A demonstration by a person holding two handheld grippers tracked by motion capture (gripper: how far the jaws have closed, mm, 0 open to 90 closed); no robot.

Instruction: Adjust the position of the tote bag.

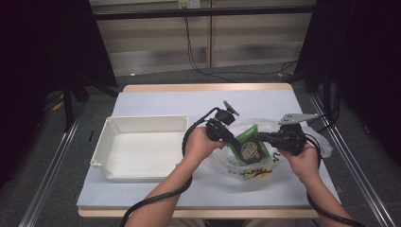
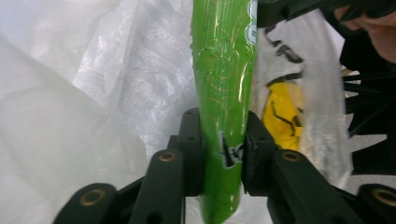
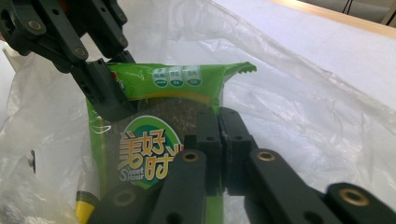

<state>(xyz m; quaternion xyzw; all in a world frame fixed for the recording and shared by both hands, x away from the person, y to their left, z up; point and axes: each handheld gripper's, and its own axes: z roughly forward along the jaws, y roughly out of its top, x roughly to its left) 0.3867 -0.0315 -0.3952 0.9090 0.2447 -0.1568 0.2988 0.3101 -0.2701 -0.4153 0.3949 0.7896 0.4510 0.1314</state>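
A green snack packet (image 1: pixel 248 149) with a round logo stands upright inside the mouth of a clear plastic bag (image 1: pixel 265 124) on the table's right half. My left gripper (image 1: pixel 232 140) comes in from the left and is shut on the packet's left edge; in the left gripper view the pads (image 2: pixel 194 140) press the green film (image 2: pixel 224 70) between them. My right gripper (image 1: pixel 263 137) comes in from the right, its pads (image 3: pixel 233 135) pinched together on the packet's right edge (image 3: pixel 154 116). The left gripper (image 3: pixel 112 100) also appears at the upper left of the right gripper view.
A white empty tray (image 1: pixel 146 118) lies on the left half of the white-covered table (image 1: pixel 189 99). A yellow printed item (image 1: pixel 257 174) lies in the bag under the packet. Crumpled bag film (image 2: pixel 116 70) surrounds both grippers. Both forearms enter from the near edge.
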